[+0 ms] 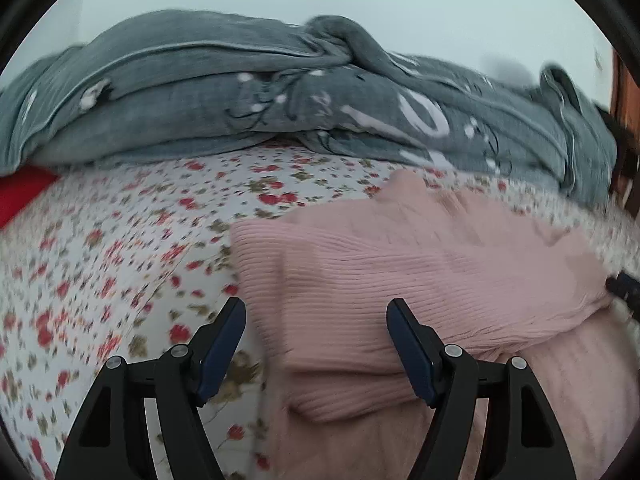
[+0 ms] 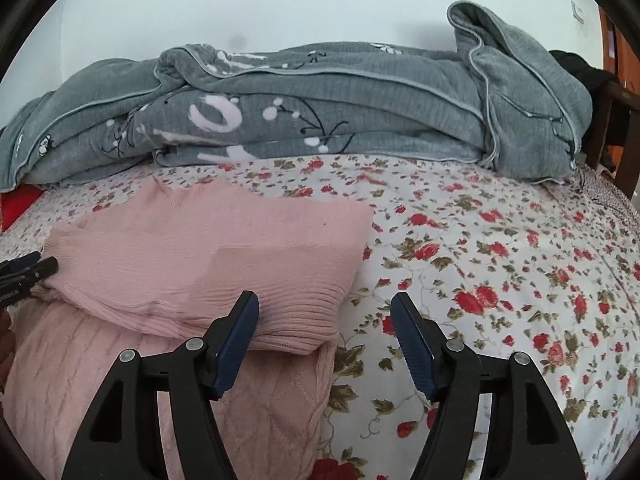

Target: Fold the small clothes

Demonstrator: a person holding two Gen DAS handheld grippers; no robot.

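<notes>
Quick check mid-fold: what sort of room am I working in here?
Most likely a bedroom: the pink sweater lies on a bed's floral sheet, with a bundled grey blanket against the plain wall.

Pink ribbed sweater (image 2: 208, 248), red-flowered white sheet (image 2: 500, 280), grey blanket (image 2: 360, 92).

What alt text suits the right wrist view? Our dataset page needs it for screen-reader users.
An open two-finger right gripper hovers at the right edge of a folded pink ribbed knit garment lying on a white bedsheet printed with red flowers. A rumpled grey blanket lies behind, against a pale wall.
</notes>
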